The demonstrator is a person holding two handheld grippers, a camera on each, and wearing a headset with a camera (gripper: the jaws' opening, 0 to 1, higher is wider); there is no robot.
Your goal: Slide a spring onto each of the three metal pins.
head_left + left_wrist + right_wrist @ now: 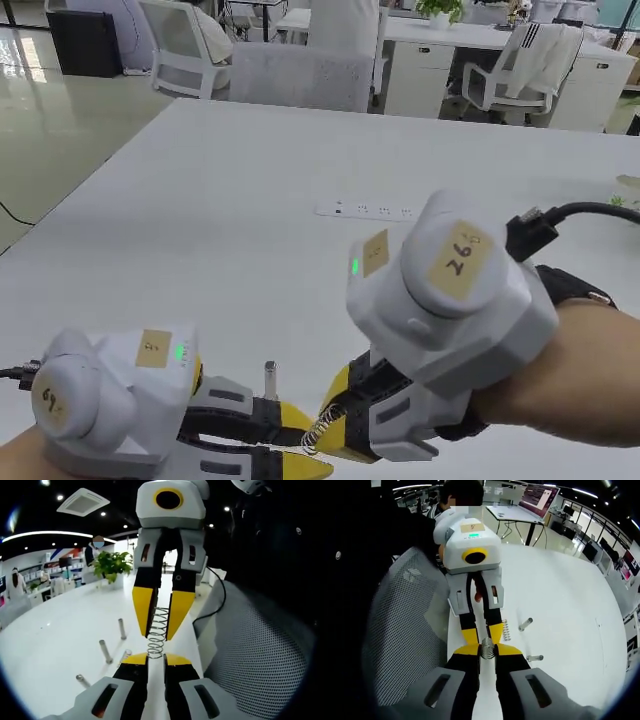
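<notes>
handover or regrip of a spring (320, 432) seems in hand; the pins (270, 380) look bare. head view: left gripper (300, 440) and right gripper (332, 425) meet tip to tip at the worktop's (250, 200) near edge, spring between them, one pin upright just beyond. left gripper view: the right gripper's jaws clamp the coil; its own sit nearly together at the coil's end, whether pinching i cannot tell. right gripper view: spare spring (506, 630) lies beside, wide open surface beyond. next, the bore must line up over a pin top, away from the edge.
</notes>
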